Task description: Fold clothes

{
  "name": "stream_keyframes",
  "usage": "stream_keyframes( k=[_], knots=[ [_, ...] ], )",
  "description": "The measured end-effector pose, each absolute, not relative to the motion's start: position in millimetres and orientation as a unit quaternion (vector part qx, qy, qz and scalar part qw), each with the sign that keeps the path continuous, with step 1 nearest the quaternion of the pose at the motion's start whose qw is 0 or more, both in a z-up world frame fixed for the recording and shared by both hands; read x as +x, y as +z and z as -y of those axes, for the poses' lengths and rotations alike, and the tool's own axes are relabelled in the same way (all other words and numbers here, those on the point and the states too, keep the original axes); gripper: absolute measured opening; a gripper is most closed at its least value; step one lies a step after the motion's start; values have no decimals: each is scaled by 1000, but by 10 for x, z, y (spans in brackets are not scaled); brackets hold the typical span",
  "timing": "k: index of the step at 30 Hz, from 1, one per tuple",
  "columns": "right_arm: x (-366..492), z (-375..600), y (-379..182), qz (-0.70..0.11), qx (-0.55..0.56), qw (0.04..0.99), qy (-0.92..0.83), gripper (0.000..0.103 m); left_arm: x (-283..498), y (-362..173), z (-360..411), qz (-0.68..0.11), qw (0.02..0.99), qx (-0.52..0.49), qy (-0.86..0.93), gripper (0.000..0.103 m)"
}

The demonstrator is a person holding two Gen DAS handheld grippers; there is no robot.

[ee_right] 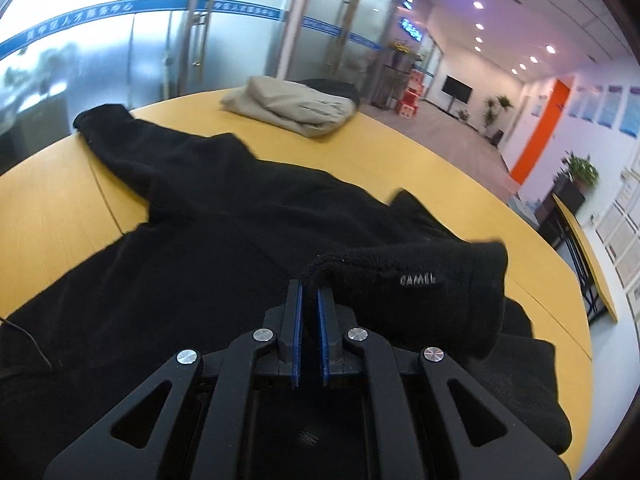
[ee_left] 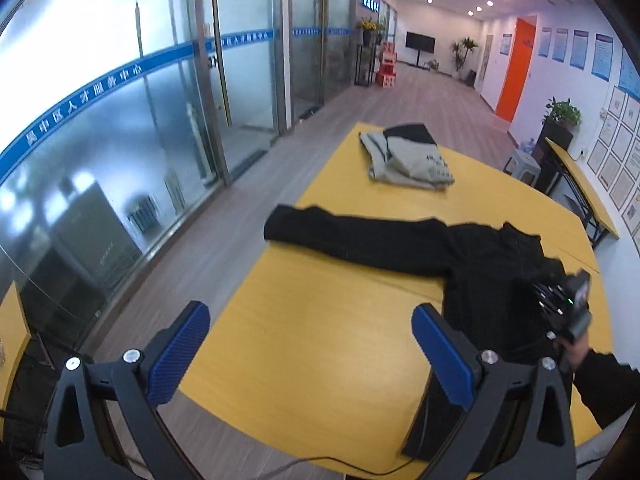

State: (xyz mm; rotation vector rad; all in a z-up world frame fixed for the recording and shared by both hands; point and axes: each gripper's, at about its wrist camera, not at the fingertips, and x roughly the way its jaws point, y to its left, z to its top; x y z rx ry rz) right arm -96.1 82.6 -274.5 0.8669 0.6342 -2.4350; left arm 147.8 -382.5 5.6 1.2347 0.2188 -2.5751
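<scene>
A black fleece sweater (ee_left: 472, 264) lies spread on the yellow table (ee_left: 320, 340), one sleeve (ee_left: 340, 232) stretched out to the left edge. My left gripper (ee_left: 308, 344) is open and empty above bare table, left of the sweater body. My right gripper (ee_right: 311, 292) is shut on the cuff of the sweater's other sleeve (ee_right: 420, 292), which bears a "CAMEL" label, and holds it folded over the sweater body (ee_right: 200, 240). The right gripper also shows in the left wrist view (ee_left: 564, 304) over the sweater's right side.
A folded grey and black garment (ee_left: 408, 156) lies at the far end of the table, also in the right wrist view (ee_right: 296, 108). Glass office walls (ee_left: 120, 120) run along the left. A second yellow table (ee_left: 580, 184) and a plant stand at the right wall.
</scene>
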Motion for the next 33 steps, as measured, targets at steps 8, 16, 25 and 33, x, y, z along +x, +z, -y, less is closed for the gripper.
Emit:
stream_keyframes(
  k=[8, 16, 25, 33],
  knots=[
    [-817, -23, -3404, -349, 316, 273, -839, 24, 1437, -407, 3739, -107, 106, 442, -884, 103],
    [-761, -377, -3054, -216, 294, 307, -879, 83, 1076, -648, 3350, -104, 64, 448, -886, 103],
    [-946, -1476, -2921, -110, 372, 208, -898, 81, -486, -752, 2003, -52, -170, 414, -893, 103],
    [-888, -2738, -3168, -275, 403, 83, -869, 81, -2211, -2213, 500, -3, -273, 497, -824, 103]
  ],
)
